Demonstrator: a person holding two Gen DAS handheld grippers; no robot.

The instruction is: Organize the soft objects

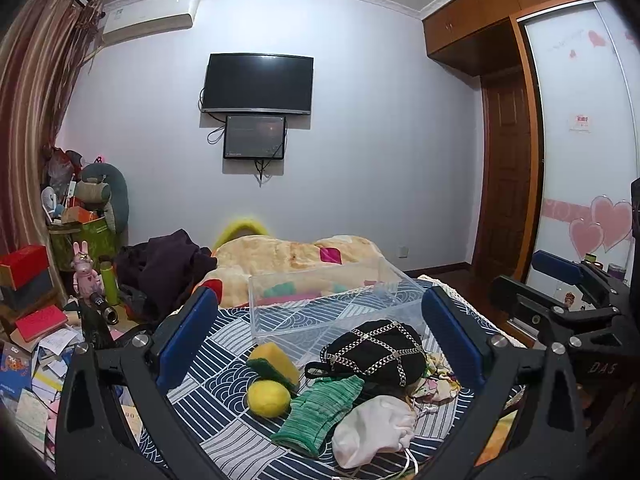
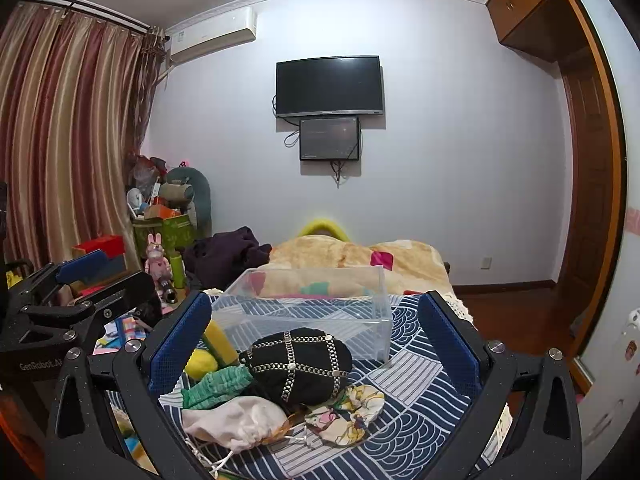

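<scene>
1. The left gripper [image 1: 316, 320] is wide open and holds nothing. The right gripper [image 2: 316, 320] is wide open too, and holds nothing.
2. The soft things lie in a pile on the bed [image 1: 224, 384], between the blue fingers of each gripper and touching neither.
3. The black hat [image 1: 376, 354] sits on top. It hides part of the flowery cloth [image 2: 348, 412] and the end of the green sock [image 1: 324, 412].
4. In the right wrist view, a blue finger hides part of the yellow sponge [image 1: 274, 362] and the yellow ball [image 1: 268, 398].
5. The white bag [image 1: 372, 428] is nearest the cameras. Its strings run out of the picture at the bottom.
6. The green sock lies long, with its open end toward the left gripper.
7. The clear box [image 1: 332, 300] sits just behind the pile, its long side across the bed.
</scene>
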